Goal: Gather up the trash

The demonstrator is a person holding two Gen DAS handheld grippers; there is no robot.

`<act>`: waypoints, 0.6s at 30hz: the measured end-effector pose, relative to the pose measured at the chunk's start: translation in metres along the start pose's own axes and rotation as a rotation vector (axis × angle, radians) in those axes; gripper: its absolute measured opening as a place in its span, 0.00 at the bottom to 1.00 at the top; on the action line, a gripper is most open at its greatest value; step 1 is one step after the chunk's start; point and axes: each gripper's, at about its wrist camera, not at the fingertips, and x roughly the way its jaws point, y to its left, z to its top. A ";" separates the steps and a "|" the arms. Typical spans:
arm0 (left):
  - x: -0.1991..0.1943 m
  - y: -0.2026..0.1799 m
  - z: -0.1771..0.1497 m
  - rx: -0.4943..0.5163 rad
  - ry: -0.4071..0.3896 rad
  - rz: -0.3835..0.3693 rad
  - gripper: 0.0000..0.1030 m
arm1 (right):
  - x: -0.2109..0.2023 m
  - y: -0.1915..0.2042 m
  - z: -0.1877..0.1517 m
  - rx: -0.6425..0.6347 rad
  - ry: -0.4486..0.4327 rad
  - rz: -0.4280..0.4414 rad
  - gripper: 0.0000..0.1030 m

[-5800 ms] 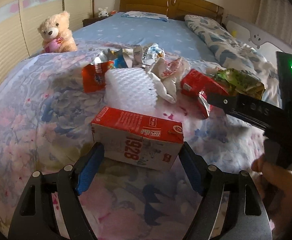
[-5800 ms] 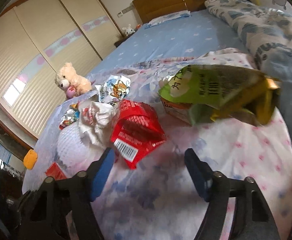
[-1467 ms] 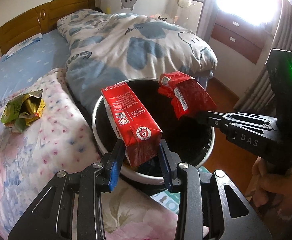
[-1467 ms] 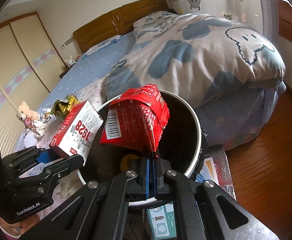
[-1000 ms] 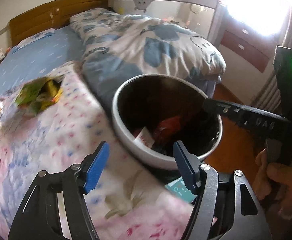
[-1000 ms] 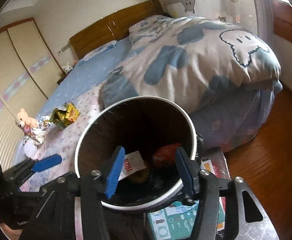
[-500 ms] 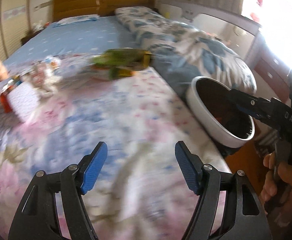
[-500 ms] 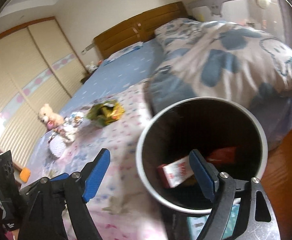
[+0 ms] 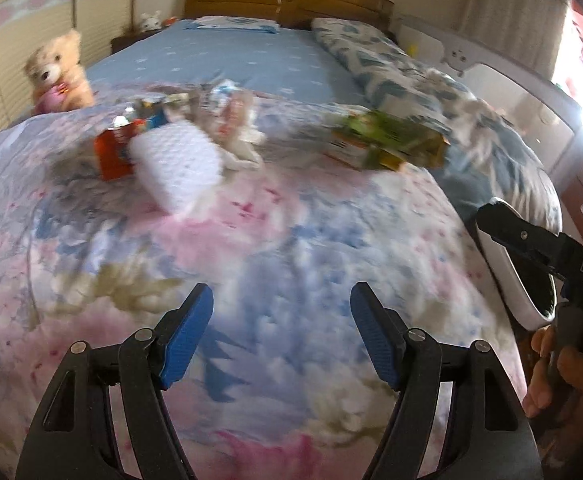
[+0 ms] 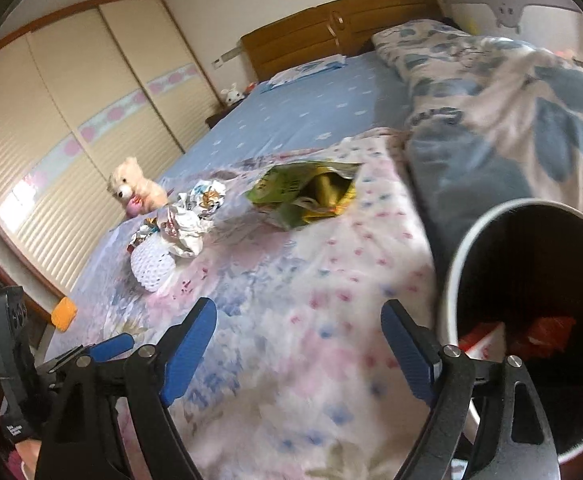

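Both the left gripper (image 9: pixel 281 330) and right gripper (image 10: pixel 299 350), its jaws just widened, hung released and empty above the floral quilt (image 9: pixel 291 232), beside the white-rimmed bin (image 10: pixel 531 320).

We count one green snack bag (image 10: pixel 307 196), one white bubble-wrap wad (image 9: pixel 177 166), one orange-red packet (image 9: pixel 111 156), one teddy bear (image 10: pixel 135 190) and one trash bin (image 10: pixel 531 320); the crumpled wrappers (image 10: pixel 195 216) blur together uncountably.

A wooden headboard (image 9: pixel 287 0) backs the bed — cream sliding wardrobe doors (image 10: pixel 71 120) alongside, curtained window (image 9: pixel 511 12) glaring.
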 end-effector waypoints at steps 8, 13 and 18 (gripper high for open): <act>0.010 0.039 0.020 -0.080 -0.003 0.049 0.71 | 0.031 0.001 0.025 -0.003 0.014 0.004 0.84; 0.019 0.055 0.036 -0.107 -0.004 0.066 0.71 | 0.047 -0.009 0.044 0.040 0.007 0.020 0.84; 0.027 0.068 0.050 -0.135 -0.011 0.065 0.71 | 0.060 -0.020 0.061 0.082 -0.015 0.032 0.84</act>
